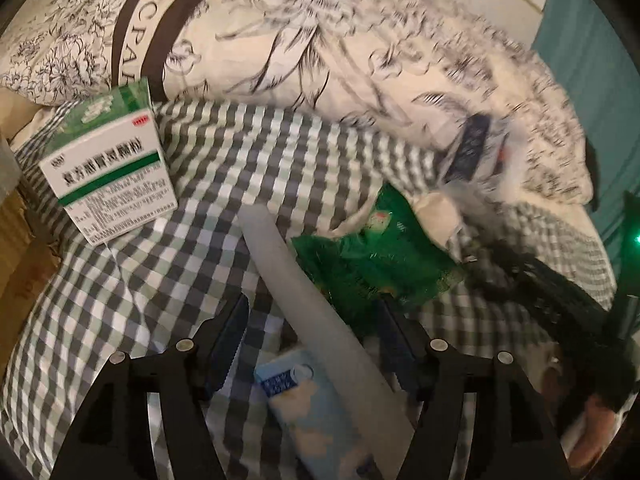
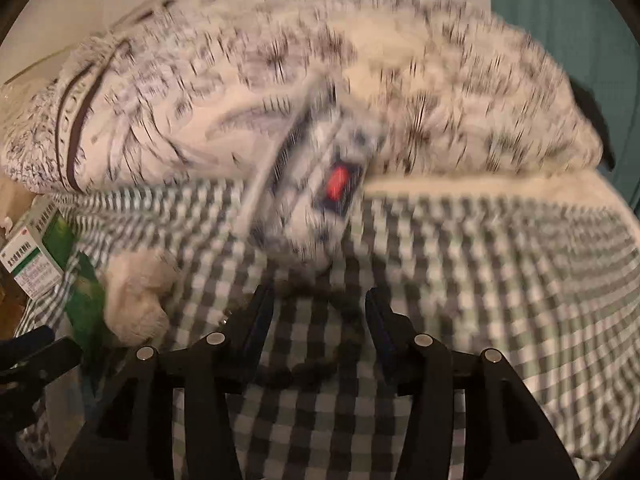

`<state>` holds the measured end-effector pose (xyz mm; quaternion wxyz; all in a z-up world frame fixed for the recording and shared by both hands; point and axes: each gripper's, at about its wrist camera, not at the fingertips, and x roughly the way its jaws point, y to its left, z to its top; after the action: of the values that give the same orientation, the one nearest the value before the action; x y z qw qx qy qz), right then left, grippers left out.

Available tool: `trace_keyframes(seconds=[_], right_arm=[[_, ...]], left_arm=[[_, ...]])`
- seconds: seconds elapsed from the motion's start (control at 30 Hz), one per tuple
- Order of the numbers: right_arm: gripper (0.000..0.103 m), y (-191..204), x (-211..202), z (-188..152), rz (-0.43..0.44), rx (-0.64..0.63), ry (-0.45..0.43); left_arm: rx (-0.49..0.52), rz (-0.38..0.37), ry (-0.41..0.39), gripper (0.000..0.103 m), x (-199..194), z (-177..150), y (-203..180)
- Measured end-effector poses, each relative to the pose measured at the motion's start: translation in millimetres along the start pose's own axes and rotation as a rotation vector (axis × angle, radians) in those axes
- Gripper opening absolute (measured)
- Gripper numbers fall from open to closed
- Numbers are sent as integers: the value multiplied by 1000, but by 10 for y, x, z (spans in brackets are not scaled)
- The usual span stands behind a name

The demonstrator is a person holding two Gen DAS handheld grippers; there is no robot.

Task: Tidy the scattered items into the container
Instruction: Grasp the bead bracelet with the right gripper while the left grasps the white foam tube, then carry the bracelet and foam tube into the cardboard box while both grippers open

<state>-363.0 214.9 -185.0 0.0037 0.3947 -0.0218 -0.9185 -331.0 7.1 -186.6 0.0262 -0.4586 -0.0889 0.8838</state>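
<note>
In the left wrist view my left gripper point(image 1: 314, 312) is open over a checked bedsheet point(image 1: 208, 184). A grey translucent rim point(image 1: 304, 300) of a container runs between its fingers, with a pale blue packet point(image 1: 308, 404) below it. A green snack bag point(image 1: 372, 260) lies just ahead, a green-and-white medicine box point(image 1: 108, 168) at the left. A clear bag with a dark blue label point(image 1: 476, 152) lies farther right. In the right wrist view my right gripper point(image 2: 320, 308) is open and empty, the blurred clear bag with a red spot point(image 2: 328, 188) ahead of it. The medicine box point(image 2: 36, 256) and green bag point(image 2: 88, 300) show at the left.
A floral-print pillow point(image 1: 320, 40) lies across the back of the bed, also blurred in the right wrist view point(image 2: 400, 92). A cream plush item point(image 2: 136, 296) sits left of my right gripper. A teal wall point(image 1: 592, 60) stands at the right. Cardboard point(image 1: 20, 256) is at the left edge.
</note>
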Motion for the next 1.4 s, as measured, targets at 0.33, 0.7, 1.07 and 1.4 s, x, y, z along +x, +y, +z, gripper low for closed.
trace_keyframes(seconds=[0.33, 0.7, 1.07, 1.4], right_arm=[[32, 33, 90, 0, -34, -28, 42], [11, 93, -231, 97, -5, -47, -77], [11, 473, -630, 109, 107, -113, -129], [11, 1096, -1338, -251, 132, -206, -136]], left_arm=[[128, 74, -55, 19, -48, -104, -223], [86, 52, -145, 17, -602, -100, -59], [42, 30, -180, 17, -1047, -84, 367], [33, 39, -208, 17, -1694, -339, 686]])
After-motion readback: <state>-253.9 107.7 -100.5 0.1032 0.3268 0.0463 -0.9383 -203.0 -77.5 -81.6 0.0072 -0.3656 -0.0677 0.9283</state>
